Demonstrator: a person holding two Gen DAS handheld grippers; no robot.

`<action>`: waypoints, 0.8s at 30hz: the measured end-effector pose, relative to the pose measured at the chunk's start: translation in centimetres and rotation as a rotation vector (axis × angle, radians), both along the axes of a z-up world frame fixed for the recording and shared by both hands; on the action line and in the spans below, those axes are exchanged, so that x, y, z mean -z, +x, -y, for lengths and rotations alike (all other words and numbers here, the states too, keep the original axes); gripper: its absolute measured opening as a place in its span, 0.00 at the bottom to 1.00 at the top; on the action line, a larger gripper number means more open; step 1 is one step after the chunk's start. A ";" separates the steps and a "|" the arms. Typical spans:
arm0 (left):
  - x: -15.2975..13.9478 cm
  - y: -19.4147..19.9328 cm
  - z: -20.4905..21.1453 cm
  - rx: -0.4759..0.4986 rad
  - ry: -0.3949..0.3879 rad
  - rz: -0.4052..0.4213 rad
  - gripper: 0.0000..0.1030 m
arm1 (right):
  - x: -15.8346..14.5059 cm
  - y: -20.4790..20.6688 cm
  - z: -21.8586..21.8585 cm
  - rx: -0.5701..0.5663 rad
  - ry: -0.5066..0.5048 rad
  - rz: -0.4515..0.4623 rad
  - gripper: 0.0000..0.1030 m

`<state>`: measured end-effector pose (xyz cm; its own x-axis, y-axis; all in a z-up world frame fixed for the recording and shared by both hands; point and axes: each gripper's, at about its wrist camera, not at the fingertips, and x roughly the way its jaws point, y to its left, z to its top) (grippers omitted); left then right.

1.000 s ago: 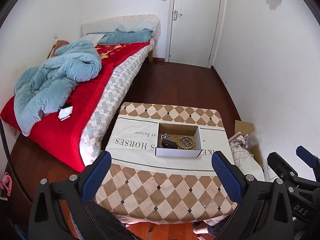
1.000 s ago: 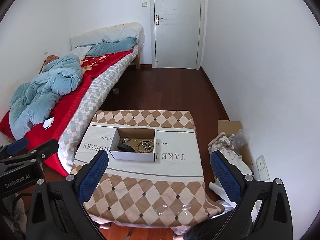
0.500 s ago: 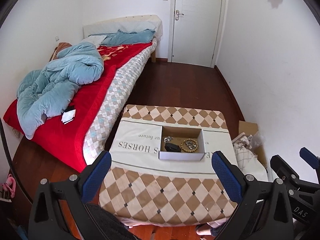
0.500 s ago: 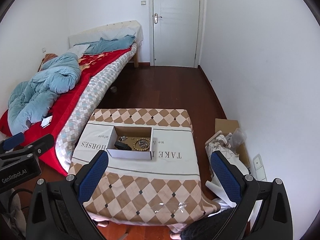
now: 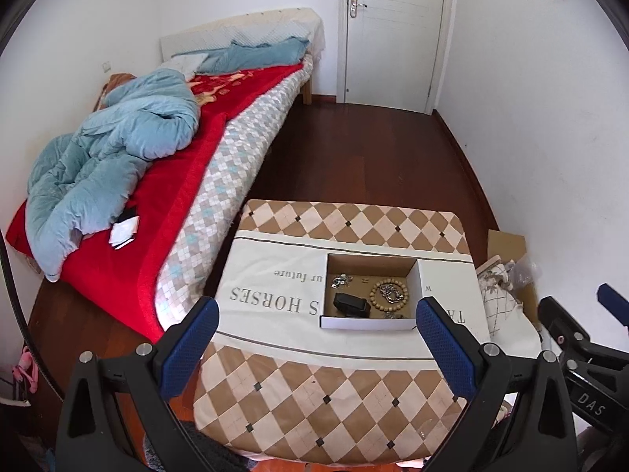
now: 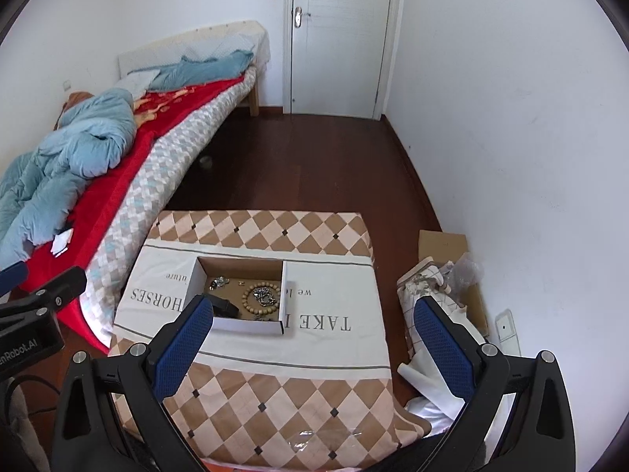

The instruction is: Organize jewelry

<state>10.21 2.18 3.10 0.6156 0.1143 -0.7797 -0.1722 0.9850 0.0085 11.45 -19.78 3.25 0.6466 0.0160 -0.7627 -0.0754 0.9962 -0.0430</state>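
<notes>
An open cardboard box (image 5: 420, 295) (image 6: 285, 299) sits on a table with a checkered cloth (image 5: 334, 385) (image 6: 275, 385). Inside lie a wooden bead bracelet (image 5: 389, 294) (image 6: 262, 298) with a metal piece in its middle, a silver chain (image 5: 341, 280) (image 6: 218, 282) and a small black case (image 5: 351, 303) (image 6: 226, 307). My left gripper (image 5: 316, 338) is open and empty, high above the table's near side. My right gripper (image 6: 310, 338) is open and empty, also above the near side, right of the box.
A bed (image 5: 188, 181) with a red blanket and blue quilt stands left of the table. Cardboard and a bag (image 6: 436, 283) lie on the floor at the right by the white wall. A closed door (image 5: 393, 31) is at the far end.
Both grippers have moved slightly, so the table and box sit a little lower and shifted in view. Both stay open and empty. The jewelry in the box has not moved.
</notes>
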 end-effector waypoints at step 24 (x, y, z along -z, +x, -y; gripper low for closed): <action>3.0 2.1 0.4 0.023 0.006 -0.075 0.99 | 3.7 2.7 -0.4 -0.002 -0.019 -0.086 1.00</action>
